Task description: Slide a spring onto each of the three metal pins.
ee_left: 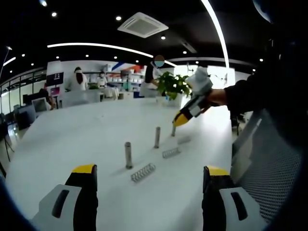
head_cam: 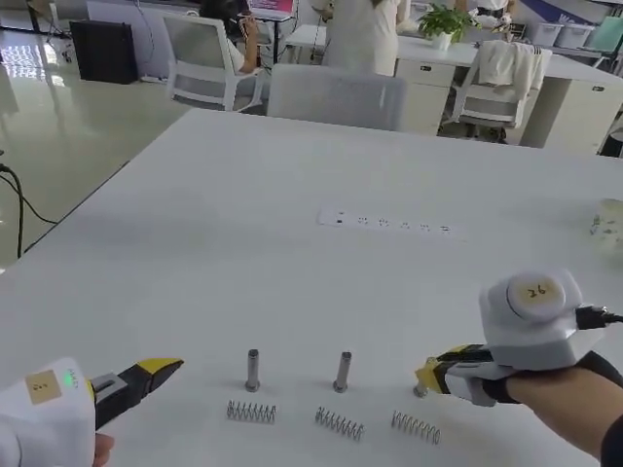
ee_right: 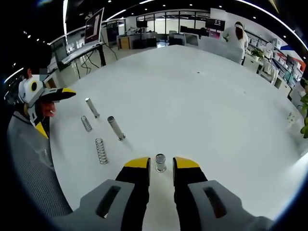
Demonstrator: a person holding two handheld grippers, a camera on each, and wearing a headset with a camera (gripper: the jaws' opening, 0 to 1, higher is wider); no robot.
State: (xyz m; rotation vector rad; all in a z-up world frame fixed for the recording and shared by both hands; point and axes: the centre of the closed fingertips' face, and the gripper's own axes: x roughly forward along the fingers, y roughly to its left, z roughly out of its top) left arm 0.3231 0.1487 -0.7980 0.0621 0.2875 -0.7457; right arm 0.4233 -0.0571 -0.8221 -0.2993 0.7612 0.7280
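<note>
Head view: three springs [head_cam: 339, 423] lie in a row near the table's [head_cam: 292, 272] near edge. The left pin [head_cam: 253, 370] and middle pin [head_cam: 343, 372] stand just behind them. The right pin [head_cam: 421, 390] is half hidden by the right gripper [head_cam: 430, 376].

Left gripper view: the left gripper's [ee_left: 150, 169] fingers [ee_left: 84, 169] are spread wide and empty.

Right gripper view: the fingers are narrowly parted on either side of the right pin; contact unclear.

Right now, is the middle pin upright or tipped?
Upright. The middle pin stands on end on the table, shaft vertical in head view.

Three metal pins [head_cam: 253, 370] stand upright; three springs [head_cam: 251, 412] lie beside them.
</note>
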